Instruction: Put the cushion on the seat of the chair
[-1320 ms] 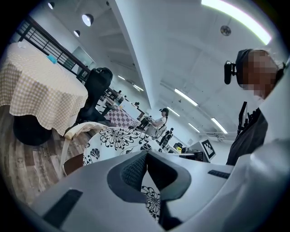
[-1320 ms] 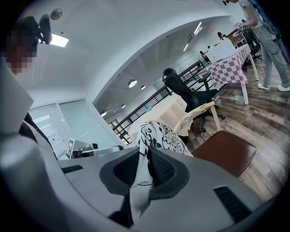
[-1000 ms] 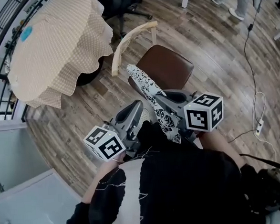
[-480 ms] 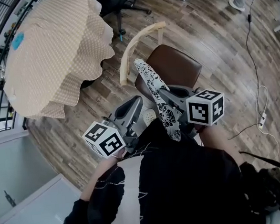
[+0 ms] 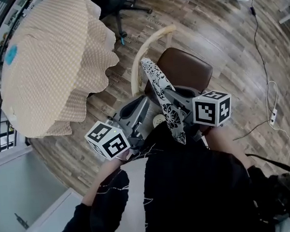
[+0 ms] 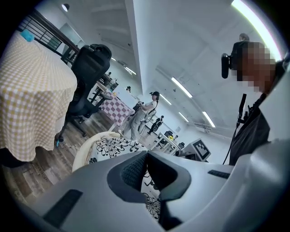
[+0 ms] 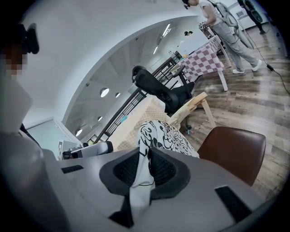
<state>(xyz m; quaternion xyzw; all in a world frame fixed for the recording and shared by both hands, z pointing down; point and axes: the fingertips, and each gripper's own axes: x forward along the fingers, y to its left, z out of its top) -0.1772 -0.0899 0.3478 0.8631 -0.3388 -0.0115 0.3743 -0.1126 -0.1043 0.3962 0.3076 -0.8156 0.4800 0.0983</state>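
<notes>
A black-and-white floral cushion [image 5: 157, 85] stands on edge between my two grippers, over the near left edge of the chair's brown seat [image 5: 189, 70]. My right gripper [image 5: 169, 94] is shut on the cushion's edge; in the right gripper view [image 7: 145, 156] the fabric [image 7: 165, 133] passes between the pads, with the seat [image 7: 235, 149] just beyond. My left gripper [image 5: 145, 102] sits at the cushion's other side. In the left gripper view [image 6: 146, 154] its jaws are closed, with patterned fabric [image 6: 113, 147] showing past the tips and in the gap behind them. The curved wooden backrest [image 5: 147, 46] rises left of the seat.
A round table with a beige checked cloth [image 5: 52, 60] stands close on the left. Behind it is a black office chair [image 5: 122, 5]. A cable [image 5: 262, 55] and a power strip [image 5: 275, 114] lie on the wooden floor at right. A person [image 7: 226, 27] stands far off.
Both grippers have carried the cushion forward and a little lower, closer to the chair. The cushion's far end now overlaps the seat's left edge beside the backrest. Both grips are unchanged.
</notes>
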